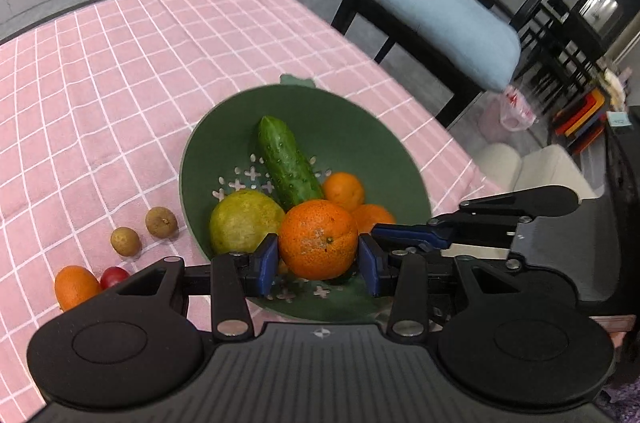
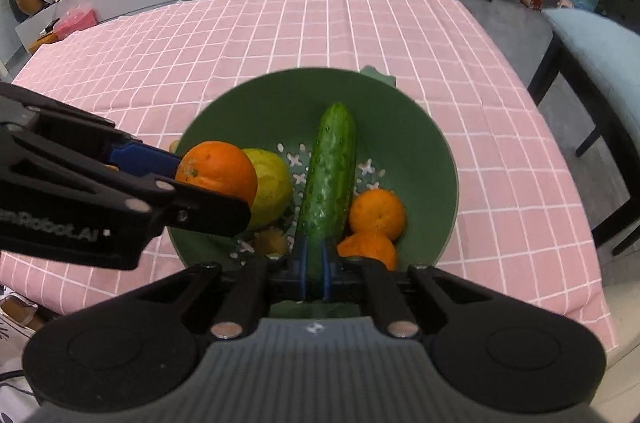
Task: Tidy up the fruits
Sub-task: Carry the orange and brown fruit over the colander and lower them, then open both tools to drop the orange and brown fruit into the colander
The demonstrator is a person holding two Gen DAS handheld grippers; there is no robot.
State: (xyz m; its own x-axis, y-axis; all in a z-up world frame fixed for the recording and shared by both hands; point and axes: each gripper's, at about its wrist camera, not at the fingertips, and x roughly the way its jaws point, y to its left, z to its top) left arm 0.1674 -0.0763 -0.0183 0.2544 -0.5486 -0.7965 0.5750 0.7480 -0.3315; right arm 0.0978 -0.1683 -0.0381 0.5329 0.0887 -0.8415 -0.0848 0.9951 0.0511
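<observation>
Large orange [image 1: 318, 239] is clamped by left hand-held gripper [image 1: 318, 259] over green bowl [image 1: 360, 127]; cucumber [image 2: 330, 179] is pinched at its near end by right hand-held gripper [image 2: 315, 275].

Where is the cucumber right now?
In the green bowl, the cucumber lies beside two small oranges; the right gripper pinches its near end.

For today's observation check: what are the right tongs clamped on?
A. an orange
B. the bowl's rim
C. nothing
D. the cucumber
D: the right tongs pinch the near end of the cucumber lying in the green bowl.
</observation>
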